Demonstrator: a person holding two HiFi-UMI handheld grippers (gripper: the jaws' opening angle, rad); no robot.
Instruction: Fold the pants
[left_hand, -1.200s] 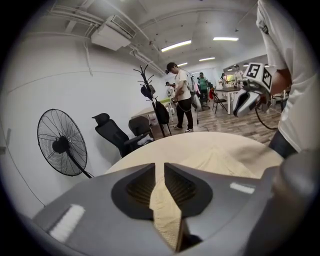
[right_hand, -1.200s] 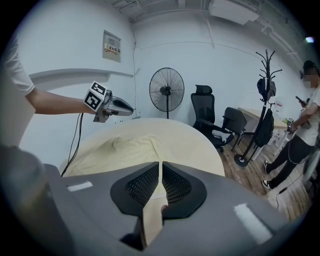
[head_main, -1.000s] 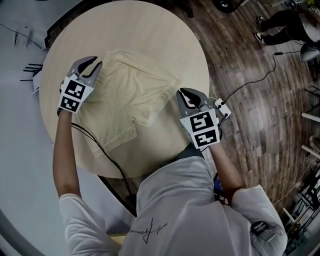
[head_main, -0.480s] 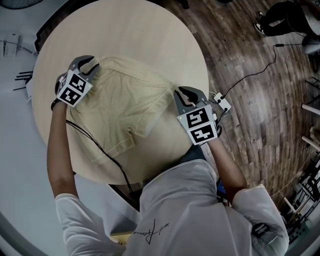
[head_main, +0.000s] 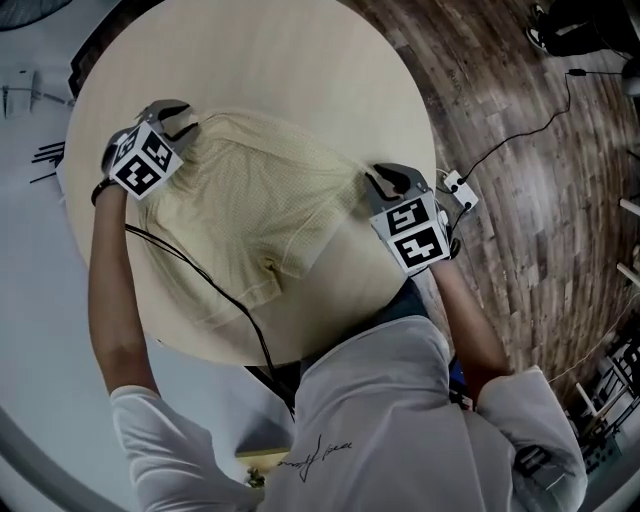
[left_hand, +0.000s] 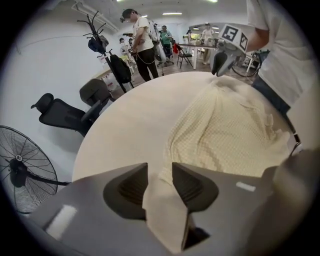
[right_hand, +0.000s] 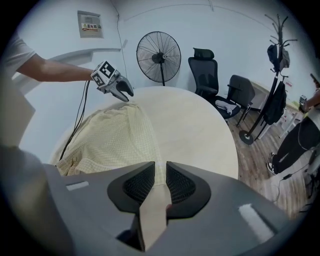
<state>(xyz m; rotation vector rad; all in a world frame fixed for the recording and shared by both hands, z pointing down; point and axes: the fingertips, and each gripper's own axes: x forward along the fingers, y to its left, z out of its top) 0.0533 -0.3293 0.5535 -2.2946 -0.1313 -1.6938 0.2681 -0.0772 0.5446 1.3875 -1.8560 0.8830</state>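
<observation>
Pale yellow checked pants (head_main: 260, 200) lie spread on the round beige table (head_main: 280, 60). My left gripper (head_main: 180, 115) is down at their far left corner. In the left gripper view its jaws (left_hand: 160, 180) are opening, with a strip of the cloth (left_hand: 225, 130) loose between the pads. My right gripper (head_main: 390, 178) sits at the right corner of the pants near the table's edge. Its jaws (right_hand: 160, 182) are opening too, a narrow fold of cloth (right_hand: 115, 135) lying in the gap. Each gripper shows in the other's view: right gripper (left_hand: 220, 57), left gripper (right_hand: 125, 92).
A black cable (head_main: 200, 290) runs across the near left of the table. A small white box (head_main: 458, 190) on a cord lies by the right table edge above the wooden floor (head_main: 520, 200). A fan (right_hand: 158, 52), office chairs (right_hand: 205, 70) and a coat rack (right_hand: 276, 55) stand around.
Both grippers have come down to the table with the pants' top edge, which now lies flatter and more spread out. Both pairs of jaws have widened.
</observation>
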